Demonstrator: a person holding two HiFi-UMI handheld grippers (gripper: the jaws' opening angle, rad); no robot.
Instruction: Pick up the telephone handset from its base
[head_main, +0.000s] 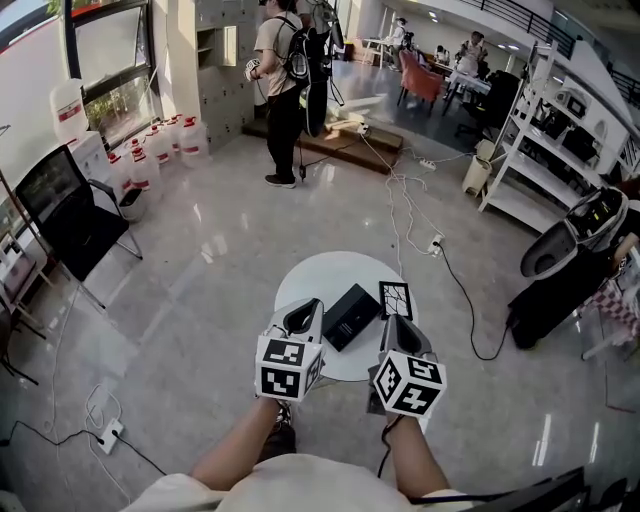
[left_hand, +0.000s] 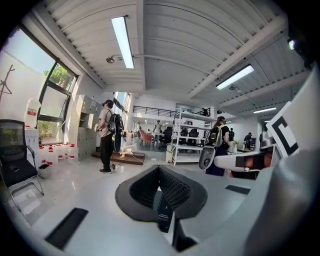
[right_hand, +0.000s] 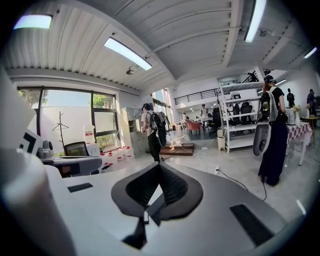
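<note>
In the head view, the black telephone (head_main: 352, 315) is seen on a small round white table (head_main: 318, 276), just ahead of the left gripper (head_main: 300, 320) and the right gripper (head_main: 397, 332) — nothing is picked up yet. In the left gripper view, the jaws are pressed together, empty. In the right gripper view, the same is seen. The reaching step is judged to be in hand — jaws must be opened first. A shiny floor (head_main: 220, 250) and shelves (head_main: 540, 150) are seen around.
</note>
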